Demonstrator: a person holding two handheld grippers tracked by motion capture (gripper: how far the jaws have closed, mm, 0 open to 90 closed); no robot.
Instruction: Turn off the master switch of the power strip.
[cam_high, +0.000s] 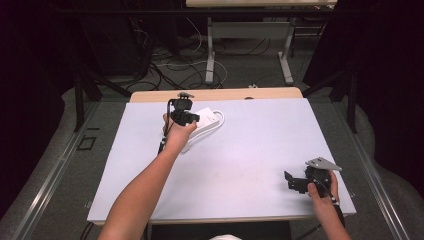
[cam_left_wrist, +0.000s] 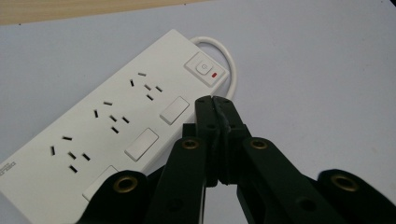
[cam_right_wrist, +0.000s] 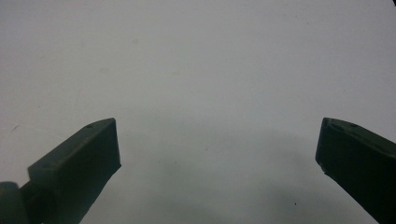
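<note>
High view: left gripper (cam_high: 186, 117) over white plastic power strip (cam_high: 209, 119) at far table edge; closed tips may slip off strip or shove it.

Left gripper view: jaws pressed together, empty; red-lit rocker switch (cam_left_wrist: 205, 69) just beyond tips; strip's white cable (cam_left_wrist: 224, 52) loops behind.

Right gripper view: right gripper (cam_right_wrist: 217, 144) jaws wide, empty, over bare white table (cam_right_wrist: 196, 60).

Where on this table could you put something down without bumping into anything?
Most of the pale table is bare: the wide middle between the power strip at the far left and the right gripper near the front right corner, plus the far right side. It is crowded only around the strip, where the left gripper sits with jaws closed.
</note>
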